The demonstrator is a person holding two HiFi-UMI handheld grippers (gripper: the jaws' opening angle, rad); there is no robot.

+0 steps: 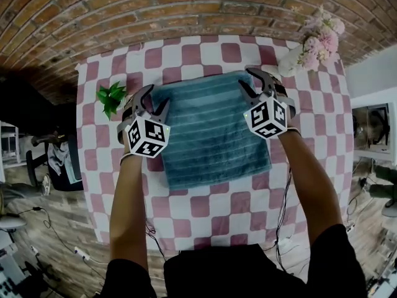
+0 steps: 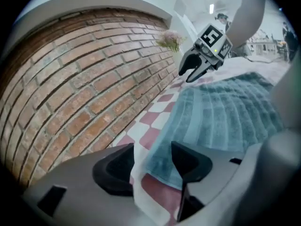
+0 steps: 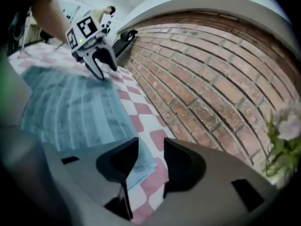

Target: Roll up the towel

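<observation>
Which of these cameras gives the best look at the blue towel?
The head view: nearly the whole towel lies flat on the checked cloth. Each gripper view shows one far corner close up, the rest slanting away.

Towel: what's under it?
The pink-and-white checked tablecloth lies under the towel, showing on every side. The part beneath is covered, so nothing else there can be checked.
</observation>
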